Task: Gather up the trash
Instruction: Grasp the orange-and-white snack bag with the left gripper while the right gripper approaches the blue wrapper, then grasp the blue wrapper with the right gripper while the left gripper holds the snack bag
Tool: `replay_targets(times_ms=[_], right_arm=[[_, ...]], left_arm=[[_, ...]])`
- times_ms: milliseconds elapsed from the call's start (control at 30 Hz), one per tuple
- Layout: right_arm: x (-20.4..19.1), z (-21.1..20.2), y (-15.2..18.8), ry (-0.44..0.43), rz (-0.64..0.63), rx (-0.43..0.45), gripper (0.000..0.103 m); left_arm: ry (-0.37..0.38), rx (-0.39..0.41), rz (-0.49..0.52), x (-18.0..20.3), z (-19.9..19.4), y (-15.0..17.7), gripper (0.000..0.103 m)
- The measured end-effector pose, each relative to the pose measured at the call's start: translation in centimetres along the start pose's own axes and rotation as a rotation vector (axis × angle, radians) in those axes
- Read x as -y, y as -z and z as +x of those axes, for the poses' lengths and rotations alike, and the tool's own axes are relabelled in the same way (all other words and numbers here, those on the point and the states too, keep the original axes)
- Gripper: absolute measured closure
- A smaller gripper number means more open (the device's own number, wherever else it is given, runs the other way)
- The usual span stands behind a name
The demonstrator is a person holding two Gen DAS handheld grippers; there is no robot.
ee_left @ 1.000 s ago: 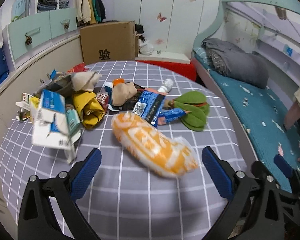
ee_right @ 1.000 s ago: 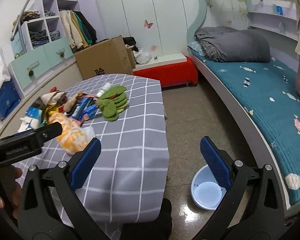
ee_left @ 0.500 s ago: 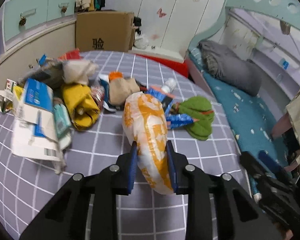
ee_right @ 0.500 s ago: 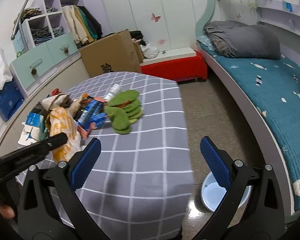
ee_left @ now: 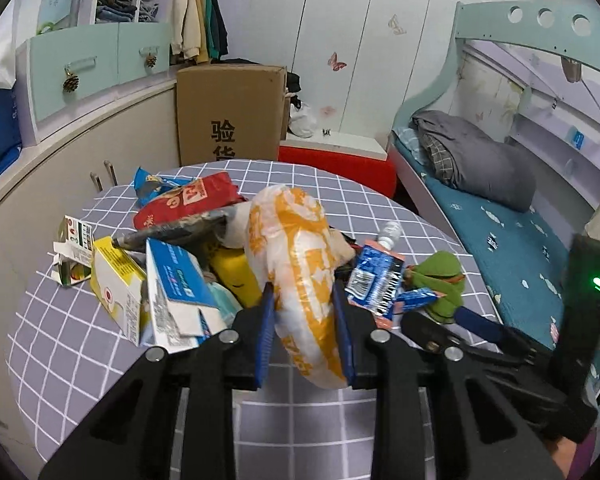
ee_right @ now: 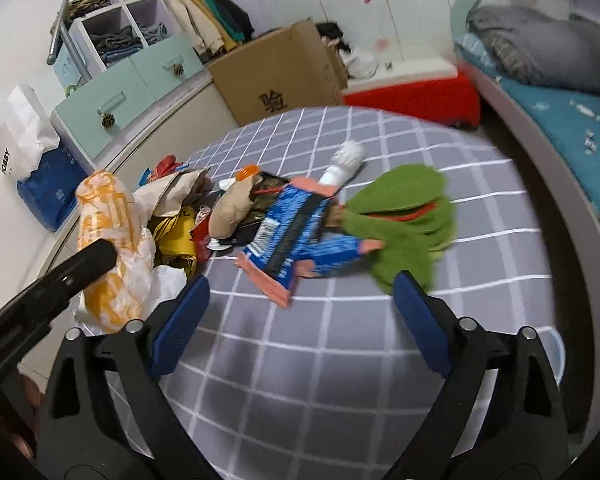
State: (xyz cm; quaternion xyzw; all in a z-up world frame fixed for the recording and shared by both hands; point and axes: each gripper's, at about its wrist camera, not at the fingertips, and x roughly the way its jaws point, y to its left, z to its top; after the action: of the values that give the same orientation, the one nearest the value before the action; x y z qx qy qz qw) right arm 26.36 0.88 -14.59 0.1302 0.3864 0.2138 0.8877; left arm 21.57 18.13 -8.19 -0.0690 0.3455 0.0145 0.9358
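My left gripper [ee_left: 304, 332] is shut on an orange-and-white plastic bag [ee_left: 296, 272] and holds it up above the grey checked table [ee_left: 100, 360]; the bag also shows in the right wrist view [ee_right: 108, 240]. My right gripper [ee_right: 300, 320] is open and empty, low over the table, facing a blue-and-pink snack wrapper [ee_right: 292, 240] and a green cloth piece [ee_right: 404, 216]. A heap of trash lies behind: white-blue carton [ee_left: 176, 284], yellow box [ee_left: 116, 284], red wrapper [ee_left: 188, 204], yellow bag [ee_right: 176, 236].
A cardboard box [ee_left: 228, 112] stands behind the table. A bed with teal sheet [ee_left: 500, 224] runs along the right. Cabinets [ee_left: 84, 64] line the left wall. A pale bucket rim [ee_right: 556, 352] shows below the table's right edge.
My left gripper closed on the orange-and-white bag and lifted it off the table. My right gripper swung left from the floor side toward the wrappers on the table.
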Motion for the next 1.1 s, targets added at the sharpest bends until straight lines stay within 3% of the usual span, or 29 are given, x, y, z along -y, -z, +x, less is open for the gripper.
replay_targets(times_ms=[167,333,400,467,600,833,1000,1100], right_arm=[[-1.5,3.3,-1.1,-0.025,0.019,-0.053,0.016],[-2.1,4.7,-2.3,0.039,0.000,-0.059,0.022],[-2.2,5.2,-2.5,0.078,-0.020,-0.058,0.041],[-2.2,5.5,-2.6,0.116,-0.036,-0.056,0.071],[-1.6,5.2,-2.3,0.054,-0.022,-0.058,0.088],[0.0,-0.8,-0.9,-0.014,0.000,0.028,0.090],[2.7,-6.5,0.5,-0.096,0.057,0.105,0.091],[5.4,-10.5,1.8,-0.076,0.086,0.170,0.091]], left_arm=[[0.014,-0.010,0.010,-1.3,0.5,-0.1,0.076],[0.038,-0.030,0.001,-2.0,1.6,-0.1,0.075],[0.049,-0.037,-0.007,-2.3,2.0,-0.1,0.075],[0.053,-0.039,-0.004,-2.3,2.4,-0.2,0.075],[0.051,-0.041,0.008,-2.0,2.5,-0.2,0.075],[0.105,-0.028,0.020,-0.4,0.4,0.2,0.075],[0.200,-0.010,0.063,3.6,-2.0,1.2,0.075],[0.268,-0.025,0.119,7.6,-2.9,2.3,0.075]])
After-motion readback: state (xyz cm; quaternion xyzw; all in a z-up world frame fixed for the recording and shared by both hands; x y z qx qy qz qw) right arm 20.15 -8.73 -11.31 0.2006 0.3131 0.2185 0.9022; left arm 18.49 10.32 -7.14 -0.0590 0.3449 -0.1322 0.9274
